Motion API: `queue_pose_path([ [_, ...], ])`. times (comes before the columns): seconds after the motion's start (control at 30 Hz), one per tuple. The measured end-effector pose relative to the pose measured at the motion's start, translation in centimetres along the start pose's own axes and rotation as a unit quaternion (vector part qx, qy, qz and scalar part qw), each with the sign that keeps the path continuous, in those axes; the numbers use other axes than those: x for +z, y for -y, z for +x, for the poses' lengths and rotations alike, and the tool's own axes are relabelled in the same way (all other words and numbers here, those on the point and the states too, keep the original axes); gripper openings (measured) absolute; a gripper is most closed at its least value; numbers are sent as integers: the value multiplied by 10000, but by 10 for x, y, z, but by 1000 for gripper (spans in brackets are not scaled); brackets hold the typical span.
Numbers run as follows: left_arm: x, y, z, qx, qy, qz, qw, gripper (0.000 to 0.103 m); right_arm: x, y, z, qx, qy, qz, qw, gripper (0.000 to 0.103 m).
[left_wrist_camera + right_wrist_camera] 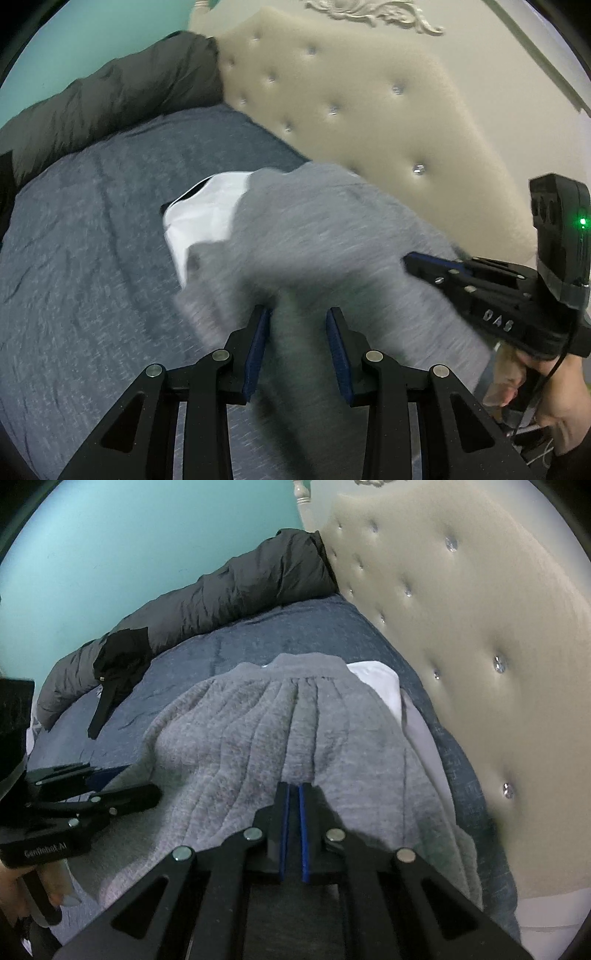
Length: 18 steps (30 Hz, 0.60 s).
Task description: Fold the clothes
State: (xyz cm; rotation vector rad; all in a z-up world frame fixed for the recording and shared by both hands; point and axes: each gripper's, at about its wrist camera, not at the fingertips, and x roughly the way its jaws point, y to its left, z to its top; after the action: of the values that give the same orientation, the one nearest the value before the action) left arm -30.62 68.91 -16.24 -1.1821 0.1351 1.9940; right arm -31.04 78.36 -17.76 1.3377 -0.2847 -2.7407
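Both grippers, the left gripper [299, 314] and the right gripper [294, 788], are black with blue pads, silver pivot screws and white lettering; a green light glows.

Soft, even indoor light, no glare; both fisheye views bow straight lines and go black at the corners. The grey garment [314, 236] is smeared by motion blur in the left wrist view, yet sharper in the right wrist view
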Motion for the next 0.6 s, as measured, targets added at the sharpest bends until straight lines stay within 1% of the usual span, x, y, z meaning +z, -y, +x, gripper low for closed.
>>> queue_pose_path([
  [0.07,-4,-7,0,-29,-23,-85,10000,36,-1,-2,0,9,8,-40,10000,2],
  [0.13,-5,-7,-4,6,16,-62,10000,36,1,-7,-3,-21,31,-118,9999,2],
  [0.23,-1,-5,-21,33,293,-125,9995,36,5,-11,-30,-6,421,-185,9989,2],
  [0.33,7,1,-41,-42,557,-84,9984,36,3,2,-54,46,777,46,9970,3],
  [0.37,10,4,-46,-82,616,-54,9981,36,1,7,-59,-20,826,87,9965,3],
  [0.4,13,8,-49,-134,647,-8,9978,36,-1,10,-62,-37,811,91,9967,3],
  [0.47,17,22,-46,-240,565,123,9980,36,-4,15,-65,-75,771,94,9970,3],
  [0.6,15,52,-25,-392,329,370,9980,36,-17,17,-57,-250,546,11,9982,3],
])
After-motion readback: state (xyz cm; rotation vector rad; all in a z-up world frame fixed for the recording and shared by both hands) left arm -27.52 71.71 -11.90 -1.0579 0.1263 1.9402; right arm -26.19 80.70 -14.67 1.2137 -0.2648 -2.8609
